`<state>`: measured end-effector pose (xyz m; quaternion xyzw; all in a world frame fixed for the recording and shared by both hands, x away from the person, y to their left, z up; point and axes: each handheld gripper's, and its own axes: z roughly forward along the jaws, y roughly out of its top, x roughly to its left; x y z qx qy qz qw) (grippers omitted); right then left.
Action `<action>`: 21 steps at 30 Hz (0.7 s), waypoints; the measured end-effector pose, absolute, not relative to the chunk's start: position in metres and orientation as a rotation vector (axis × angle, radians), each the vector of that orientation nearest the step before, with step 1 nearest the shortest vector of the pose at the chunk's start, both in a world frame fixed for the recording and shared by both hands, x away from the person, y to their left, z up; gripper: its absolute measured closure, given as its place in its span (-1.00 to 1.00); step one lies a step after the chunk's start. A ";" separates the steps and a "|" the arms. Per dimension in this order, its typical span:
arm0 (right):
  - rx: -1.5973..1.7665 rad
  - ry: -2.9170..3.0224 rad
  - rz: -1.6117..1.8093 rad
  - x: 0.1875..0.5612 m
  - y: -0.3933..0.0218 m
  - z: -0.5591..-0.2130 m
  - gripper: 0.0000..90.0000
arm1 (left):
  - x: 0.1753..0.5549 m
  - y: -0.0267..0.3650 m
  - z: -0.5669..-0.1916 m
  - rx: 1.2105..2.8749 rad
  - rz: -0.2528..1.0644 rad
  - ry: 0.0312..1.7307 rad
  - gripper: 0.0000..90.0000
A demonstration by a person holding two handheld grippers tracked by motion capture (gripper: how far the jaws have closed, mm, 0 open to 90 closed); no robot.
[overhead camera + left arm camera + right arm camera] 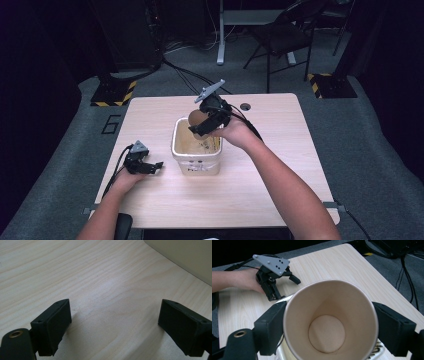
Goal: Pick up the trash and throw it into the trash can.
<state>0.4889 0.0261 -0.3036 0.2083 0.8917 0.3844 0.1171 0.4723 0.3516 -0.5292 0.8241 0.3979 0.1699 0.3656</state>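
The right gripper (329, 327) pinches one paper cup (329, 320), a black pad pressed against each side of its wall. The cup is tan, empty, and tipped so its open mouth faces the gripper's camera, the round bottom plain to see inside. In the high view the right gripper (207, 126) holds that paper cup (196, 118) over the far rim of a single cream-coloured square tub (197, 165), which stands near the middle of the table (260, 190). The tub carries a dark printed label on its near wall, and something yellowish lies inside against its right wall, too small to make out.

The left gripper (156, 166) rests low on the table just left of the tub, its two jaws spread wide with nothing between them. In its own view, bare wood grain lies between the left gripper's pads (53, 325) and a corner of the tub (185, 257) shows at the upper right.

Beyond the table stands one folding chair (285, 37) on the grey carpet.
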 end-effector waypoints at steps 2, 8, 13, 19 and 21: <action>0.607 2.613 1.127 0.490 0.029 -0.307 -0.62 | 0.472 0.352 -0.529 2.119 0.437 1.023 -0.75; 0.603 2.614 1.126 0.493 0.038 -0.317 -0.62 | 0.472 0.352 -0.529 2.124 0.439 1.019 -0.75; 0.603 2.615 1.127 0.497 0.040 -0.326 -0.62 | 0.472 0.352 -0.529 2.119 0.438 1.023 -0.75; 0.627 2.618 1.121 0.501 0.039 -0.336 -0.62 | 0.472 0.352 -0.529 2.122 0.440 1.021 -0.75; 0.639 2.617 1.125 0.502 0.040 -0.339 -0.62 | 0.472 0.352 -0.529 2.122 0.439 1.021 -0.75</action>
